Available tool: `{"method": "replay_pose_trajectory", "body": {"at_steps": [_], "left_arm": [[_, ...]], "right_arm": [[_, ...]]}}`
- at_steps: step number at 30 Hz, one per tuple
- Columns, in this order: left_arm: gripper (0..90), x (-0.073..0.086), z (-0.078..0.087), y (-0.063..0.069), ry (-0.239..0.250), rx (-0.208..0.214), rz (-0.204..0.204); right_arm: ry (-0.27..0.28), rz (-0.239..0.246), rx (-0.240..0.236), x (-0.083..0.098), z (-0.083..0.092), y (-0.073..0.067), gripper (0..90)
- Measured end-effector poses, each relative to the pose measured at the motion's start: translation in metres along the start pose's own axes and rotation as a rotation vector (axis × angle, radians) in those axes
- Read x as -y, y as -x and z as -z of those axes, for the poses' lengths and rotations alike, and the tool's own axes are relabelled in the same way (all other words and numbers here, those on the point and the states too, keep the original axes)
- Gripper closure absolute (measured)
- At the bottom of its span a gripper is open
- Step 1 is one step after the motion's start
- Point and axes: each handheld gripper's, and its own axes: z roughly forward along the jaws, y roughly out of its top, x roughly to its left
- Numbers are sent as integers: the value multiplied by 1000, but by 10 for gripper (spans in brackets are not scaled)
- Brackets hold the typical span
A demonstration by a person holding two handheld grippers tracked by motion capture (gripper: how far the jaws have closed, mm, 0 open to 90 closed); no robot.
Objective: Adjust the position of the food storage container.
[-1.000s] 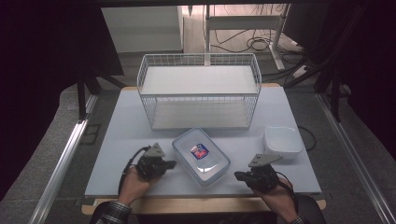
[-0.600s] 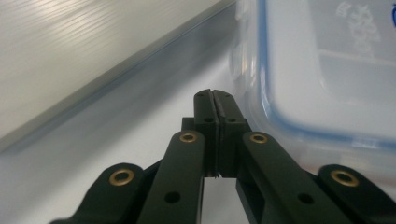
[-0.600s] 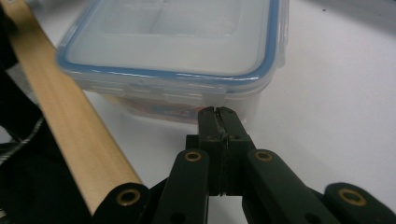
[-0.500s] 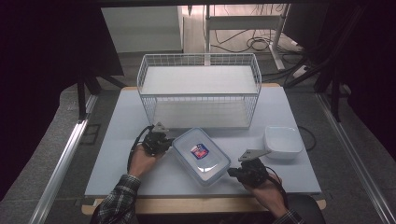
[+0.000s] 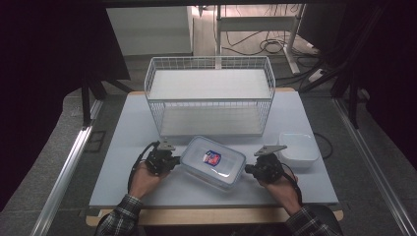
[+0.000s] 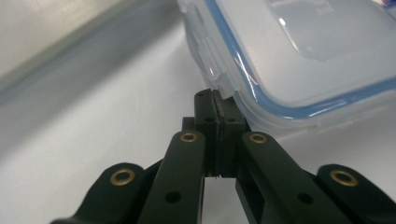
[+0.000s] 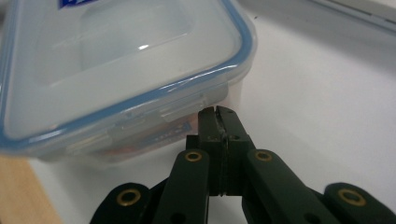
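Observation:
A clear plastic container (image 5: 213,162) with a blue-sealed lid and a red and blue label lies at the front middle of the white table. My left gripper (image 5: 170,161) is at its left end, jaws shut. In the left gripper view the tips (image 6: 215,99) meet the lower edge of a latch flap (image 6: 212,65) on the container (image 6: 299,46). My right gripper (image 5: 250,169) is at the right end, also shut. In the right gripper view its tips (image 7: 217,113) sit just under the side latch flap (image 7: 182,107) of the container (image 7: 116,56). Nothing is between either pair of jaws.
A white wire basket (image 5: 210,96) stands behind the container across the middle of the table. A white square bowl (image 5: 297,149) sits at the right, just beyond the right hand. The table's front edge (image 5: 211,199) runs close behind both hands.
Both hands have closed in on the container's ends. The left gripper went toward the basket, then came back to the left end. The right gripper slid left and slightly forward to the right end.

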Motion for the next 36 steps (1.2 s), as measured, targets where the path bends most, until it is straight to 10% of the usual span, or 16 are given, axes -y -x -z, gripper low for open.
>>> {"method": "replay_pose_trajectory", "body": {"at_steps": [15, 20, 25, 29, 36], "left_arm": [[899, 17, 12, 39, 1, 31, -12], [864, 19, 13, 34, 19, 34, 12], [684, 24, 21, 23, 77, -40, 57], [352, 30, 25, 10, 92, -101, 82], [99, 30, 28, 9, 96, -111, 87]], "right_arm": [[-5, -29, 41, -23, -19, 24, 893], [6, -28, 49, -21, -14, 28, 831], [33, -14, 82, -19, 1, 27, 672], [59, 1, 88, -14, 17, 28, 463], [58, 16, 71, -9, 24, 26, 281]]}}
